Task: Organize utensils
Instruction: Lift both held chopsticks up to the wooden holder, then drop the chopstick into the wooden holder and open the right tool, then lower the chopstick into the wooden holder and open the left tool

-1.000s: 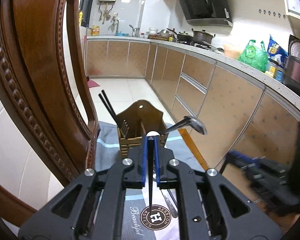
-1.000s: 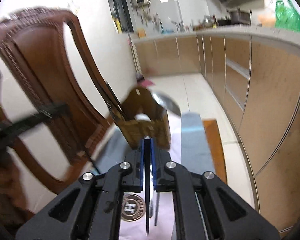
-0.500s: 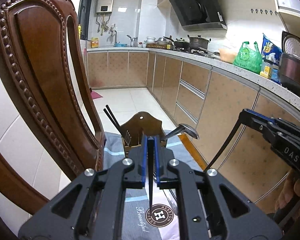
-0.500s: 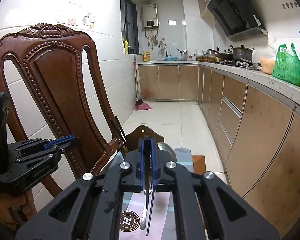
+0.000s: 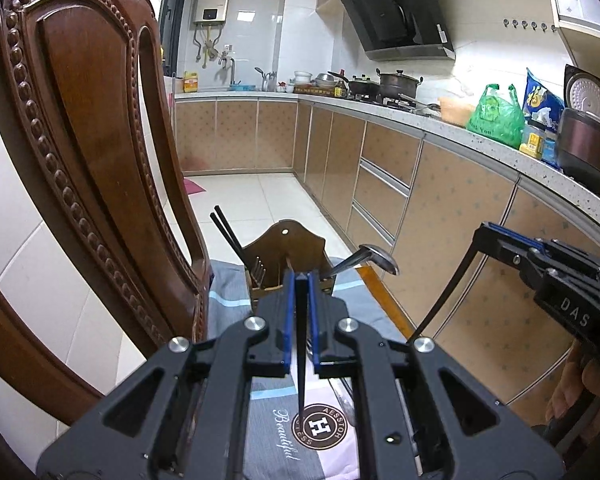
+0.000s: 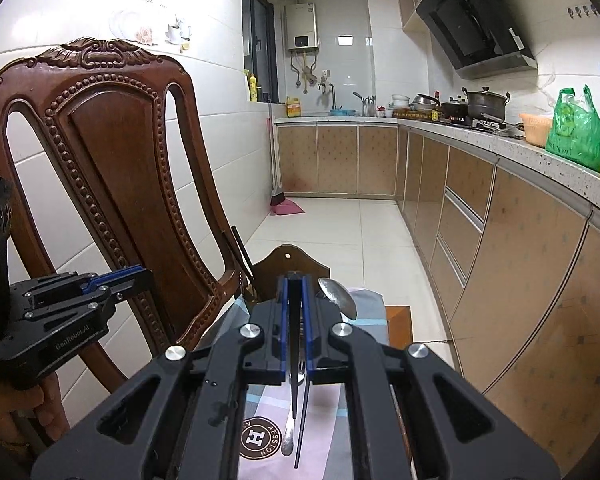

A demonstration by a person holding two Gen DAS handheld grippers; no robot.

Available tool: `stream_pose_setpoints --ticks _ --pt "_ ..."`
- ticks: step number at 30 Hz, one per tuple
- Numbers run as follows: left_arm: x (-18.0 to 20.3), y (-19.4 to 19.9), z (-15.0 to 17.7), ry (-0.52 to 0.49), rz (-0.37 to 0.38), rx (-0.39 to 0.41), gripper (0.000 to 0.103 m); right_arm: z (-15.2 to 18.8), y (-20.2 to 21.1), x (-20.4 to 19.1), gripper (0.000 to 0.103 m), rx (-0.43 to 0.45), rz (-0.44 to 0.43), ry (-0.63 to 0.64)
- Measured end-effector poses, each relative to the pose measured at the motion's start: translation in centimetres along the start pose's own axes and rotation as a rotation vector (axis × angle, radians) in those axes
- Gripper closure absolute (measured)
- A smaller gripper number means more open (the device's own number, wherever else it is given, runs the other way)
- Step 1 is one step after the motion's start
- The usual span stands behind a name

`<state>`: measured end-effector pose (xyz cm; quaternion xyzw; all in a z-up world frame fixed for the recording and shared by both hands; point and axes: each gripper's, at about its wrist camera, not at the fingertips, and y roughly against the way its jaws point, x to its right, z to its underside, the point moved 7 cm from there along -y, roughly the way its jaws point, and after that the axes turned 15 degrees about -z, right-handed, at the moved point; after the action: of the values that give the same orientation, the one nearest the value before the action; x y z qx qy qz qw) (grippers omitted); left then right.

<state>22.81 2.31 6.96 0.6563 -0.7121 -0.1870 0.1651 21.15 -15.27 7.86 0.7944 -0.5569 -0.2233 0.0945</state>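
Wooden utensil holder [image 5: 286,258] stands upright at the far end of the desk [image 5: 374,282], on a grey-and-pink cloth [image 5: 236,288] with a round logo. Landmark = holder. Black chopsticks [image 5: 226,230] stick out of its left compartment, leaning left toward the carved chair back [image 5: 84,152] just beside it; fork tines [image 5: 259,270] show in the same side; a metal spoon [image 5: 370,258] leans out of its right side, bowl up. Nearer than the holder, on the cloth: another spoon [image 6: 288,436], a loose black chopstick [image 6: 302,428] and what looks like a fork, partly hidden under the claws. Left claw [image 5: 300,280] pressed together, pinching a thin black chopstick [image 5: 301,360] that hangs down toward the logo, held near side of the holder, above the cloth. Right claw [image 6: 295,282] also pressed together on a black chopstick [image 6: 294,380], likewise near side of the holder and off the cloth. Each claw is seen from the side in the other camera, held by a hand [image 6: 40,412]. Kitchen cabinets run along the right of the holder
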Motion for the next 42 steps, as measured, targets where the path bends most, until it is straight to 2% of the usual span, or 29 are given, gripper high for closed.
stream_pose_setpoints --ticks 5,12,16,19,25,29,30,32,33,34,39,42 --pt "-0.4 -0.4 -0.1 0.013 0.004 -0.004 0.096 -2.4 -0.3 -0.2 0.096 0.022 -0.016 0.011" --pt "-1.3 -2.0 0.2 0.041 0.001 -0.031 0.096 -11.1 -2.6 0.2 0.096 0.116 -0.027 0.026" --pt "-1.4 -2.8 0.6 0.046 -0.006 -0.043 0.097 -14.1 -6.1 1.2 0.096 0.149 0.019 0.036" --pt "-1.6 -3.6 0.9 0.051 -0.009 -0.056 0.096 -13.7 -10.2 3.0 0.096 0.129 0.04 0.008" --pt "-2.8 -5.0 1.4 0.067 -0.032 -0.081 0.097 -9.2 -17.9 7.1 0.096 0.064 0.095 -0.049" --pt "-3.3 -5.7 1.8 0.079 -0.042 -0.099 0.096 -6.0 -20.5 9.1 0.096 -0.009 0.068 -0.11" --pt "-3.3 -5.9 1.9 0.078 -0.045 -0.105 0.097 -5.5 -20.5 9.4 0.092 -0.018 0.057 -0.123" --pt "-3.4 -6.1 2.1 0.08 -0.053 -0.106 0.097 -5.1 -19.6 9.8 0.068 -0.008 0.036 -0.138" --pt "-3.5 -6.1 2.1 0.085 -0.058 -0.104 0.096 -5.0 -18.5 9.8 0.043 0.009 0.022 -0.15" --pt "-3.6 -6.1 2.1 0.09 -0.059 -0.103 0.097 -4.9 -17.3 10.0 0.031 0.037 0.021 -0.159" --pt "-3.4 -5.9 1.2 0.108 -0.055 -0.09 0.097 -1.4 -7.6 10.7 0.023 0.224 -0.009 -0.199" --pt "-2.9 -5.2 -0.9 0.12 -0.02 -0.075 0.096 4.5 -2.8 12.3 0.021 0.312 -0.008 -0.257"
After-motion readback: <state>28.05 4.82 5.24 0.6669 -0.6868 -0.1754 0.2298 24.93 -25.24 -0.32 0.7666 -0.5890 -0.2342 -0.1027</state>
